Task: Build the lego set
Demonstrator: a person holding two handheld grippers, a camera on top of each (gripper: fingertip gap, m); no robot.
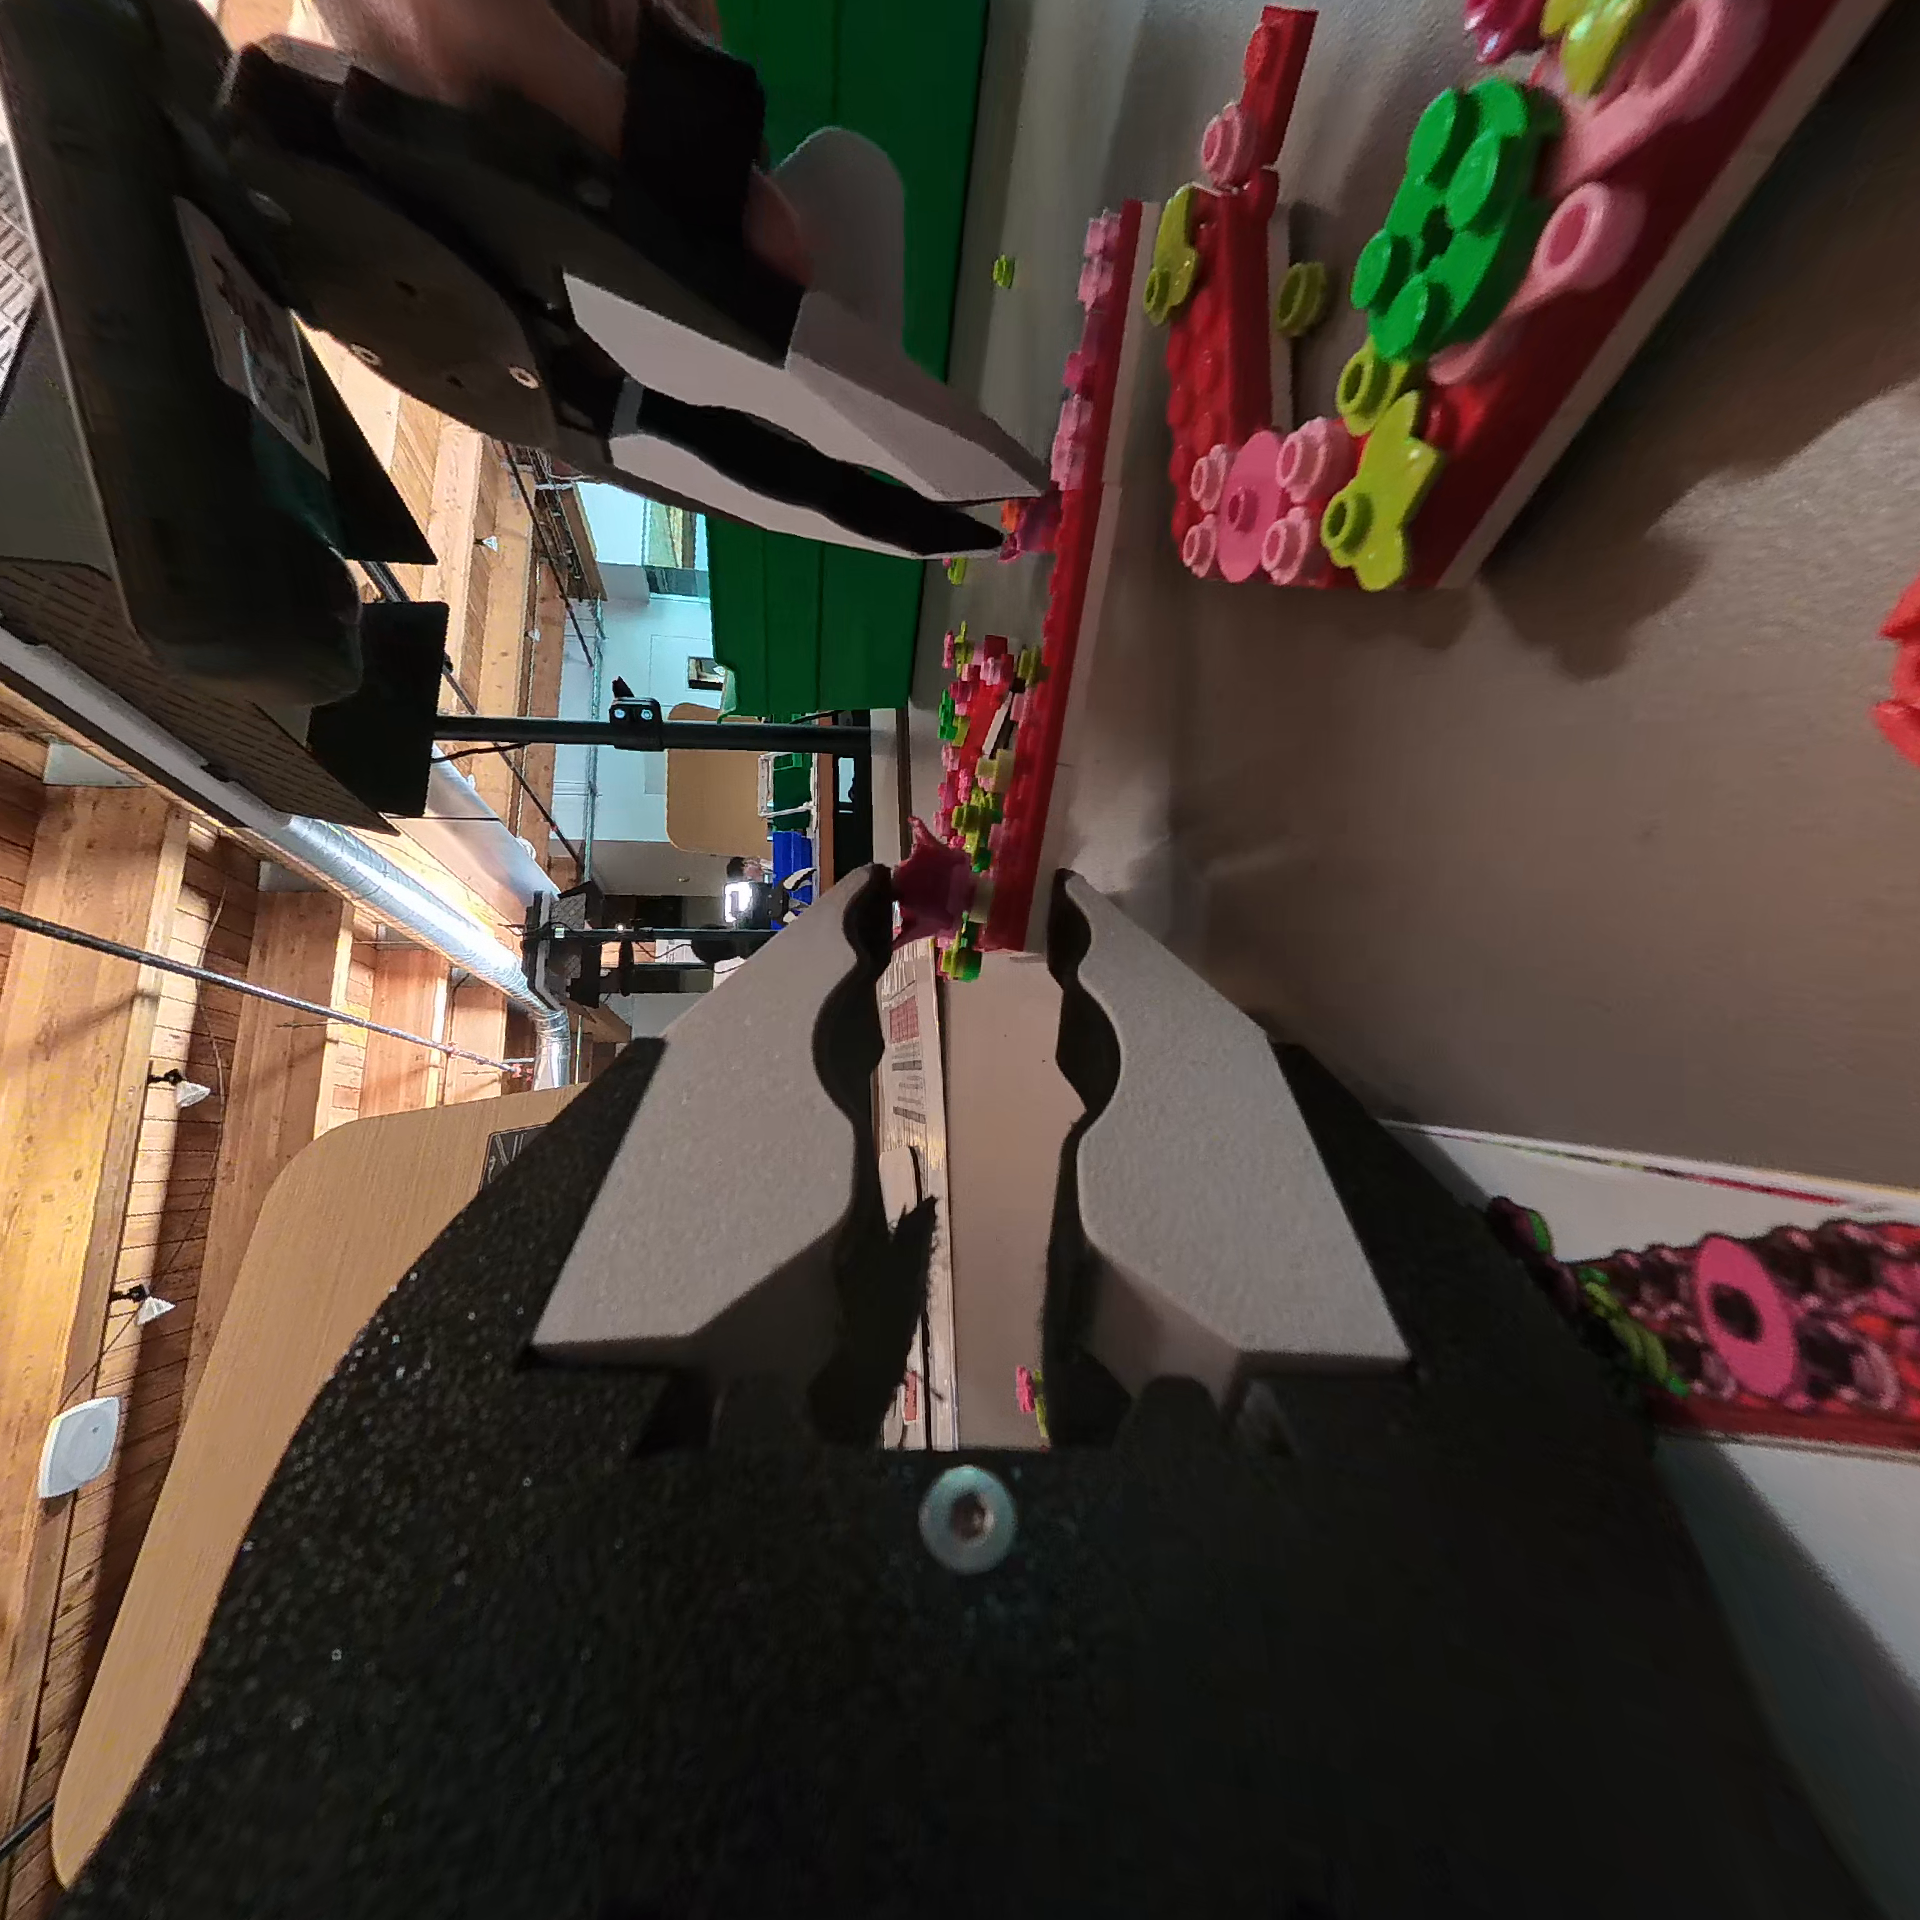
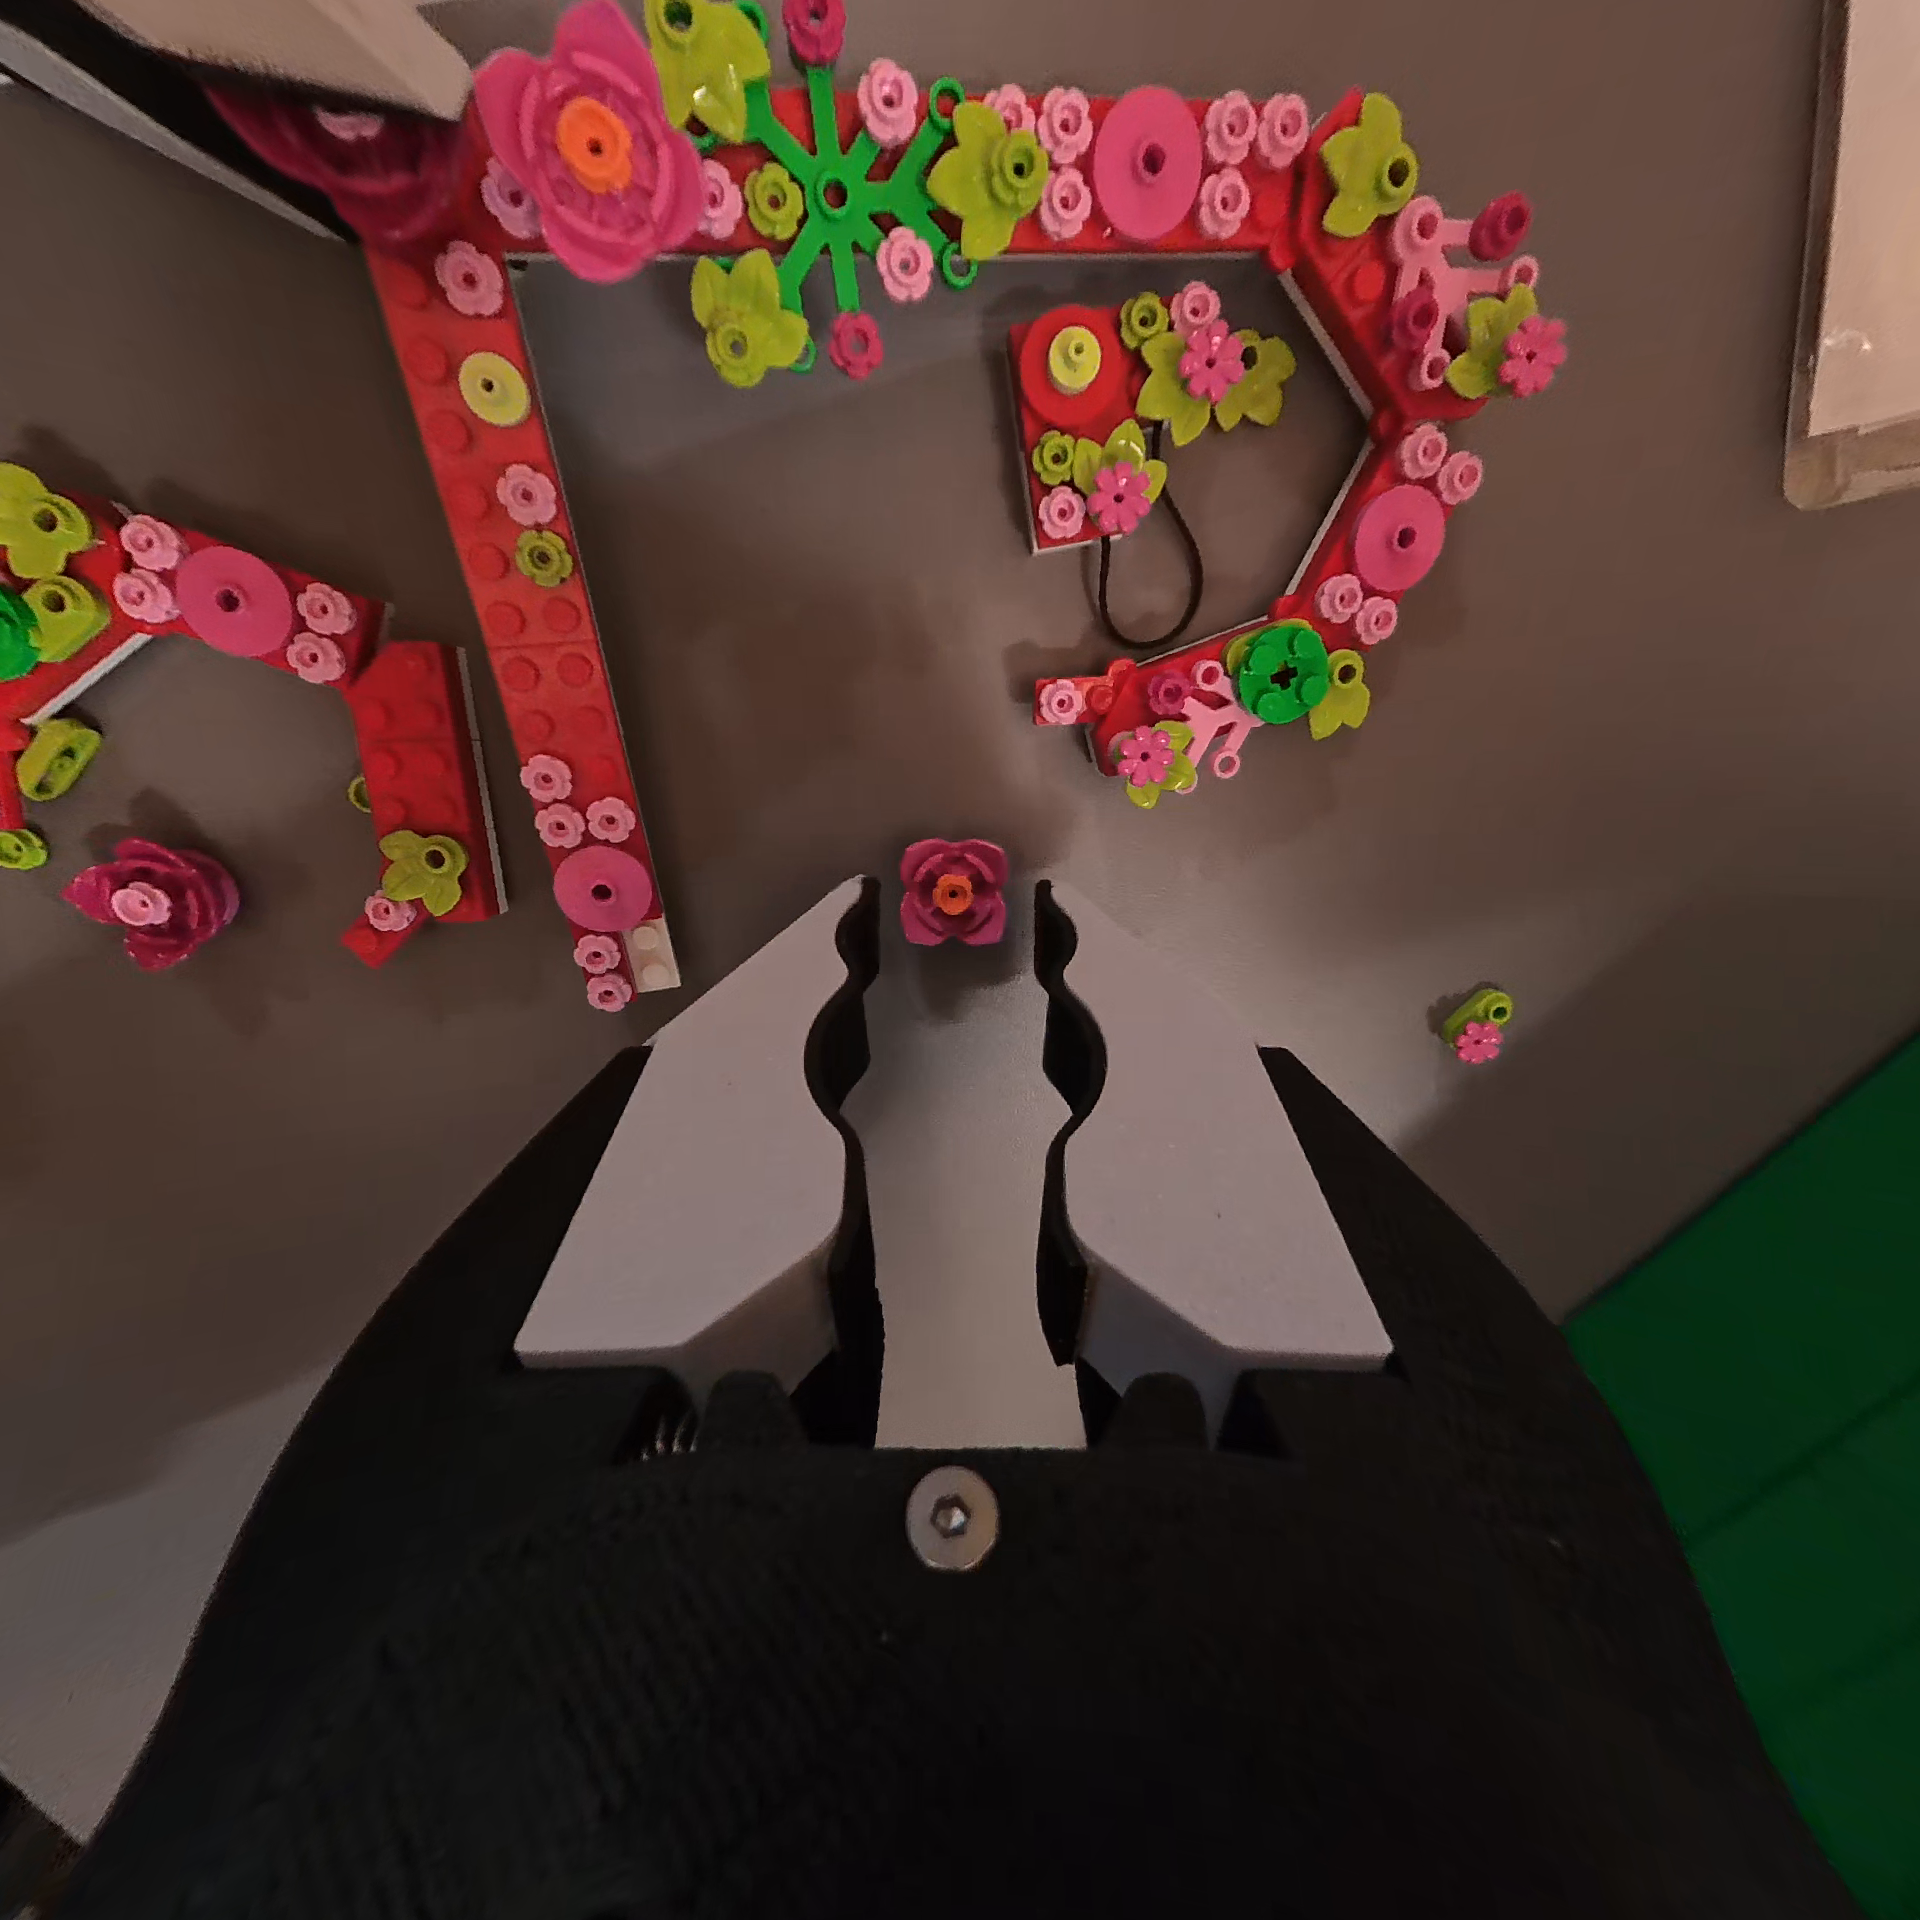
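Observation:
A red lego frame [image 2: 540,644] decked with pink flowers and lime leaves lies on the grey table. A small magenta flower with an orange centre [image 2: 953,914] sits loose on the table. My right gripper [image 2: 952,884] is open, its fingertips on either side of this flower without touching it. It also shows in the left wrist view [image 1: 1023,509], tips down at the flower. My left gripper [image 1: 966,876] is shut on the frame's corner [image 1: 1023,894], by a dark magenta flower [image 1: 928,883]. Its fingers [image 2: 312,52] show at the top left of the right wrist view.
A second red frame part [image 2: 239,613] and a loose dark flower [image 2: 151,899] lie at the left. A small red plate with a black loop [image 2: 1122,436] lies inside the frame. A lime leaf piece [image 2: 1477,1023], a green mat [image 2: 1766,1403] and a booklet [image 1: 1766,1320] are nearby. Across from one pair of fingers to the other is roughly 11 centimeters.

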